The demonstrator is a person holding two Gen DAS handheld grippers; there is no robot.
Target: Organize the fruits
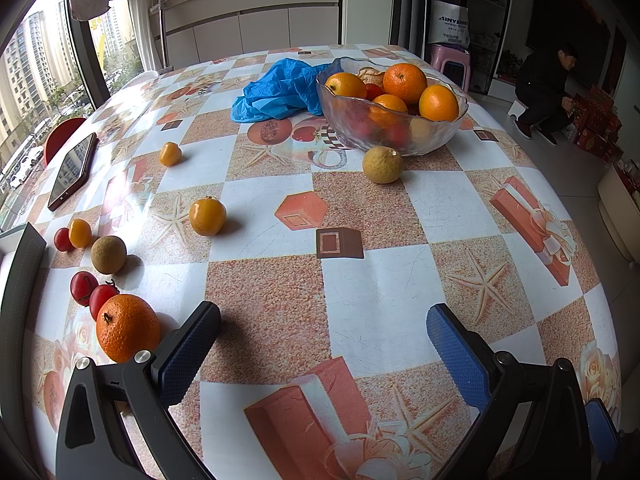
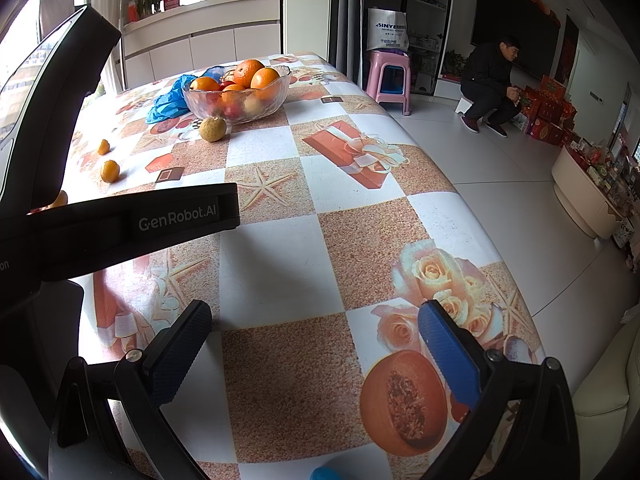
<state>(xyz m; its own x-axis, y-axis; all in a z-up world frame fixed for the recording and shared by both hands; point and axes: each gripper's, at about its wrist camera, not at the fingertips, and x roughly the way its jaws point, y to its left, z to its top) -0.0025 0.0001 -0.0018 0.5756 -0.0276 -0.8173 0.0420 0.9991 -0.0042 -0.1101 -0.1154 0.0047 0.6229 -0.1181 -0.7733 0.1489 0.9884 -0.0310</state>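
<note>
Hovering low over the table (image 1: pixel 384 280), both grippers (image 1: pixel 324 332) (image 2: pixel 316 332) gape apart, empty.

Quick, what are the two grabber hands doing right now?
Left gripper: open, holding nothing.
Right gripper: open, holding nothing.

Home dining area indicated: patterned table (image 1: pixel 384 280), kitchen cabinets (image 1: pixel 256 32) at 12 o'clock, high-rise window (image 1: pixel 36 80) at 10 o'clock.

- From the left wrist we look low across the worktop (image 1: pixel 380 280) toward the glass bowl (image 1: pixel 390 136).
- From the right wrist we face likewise; both views share that bowl (image 2: pixel 236 110).
</note>
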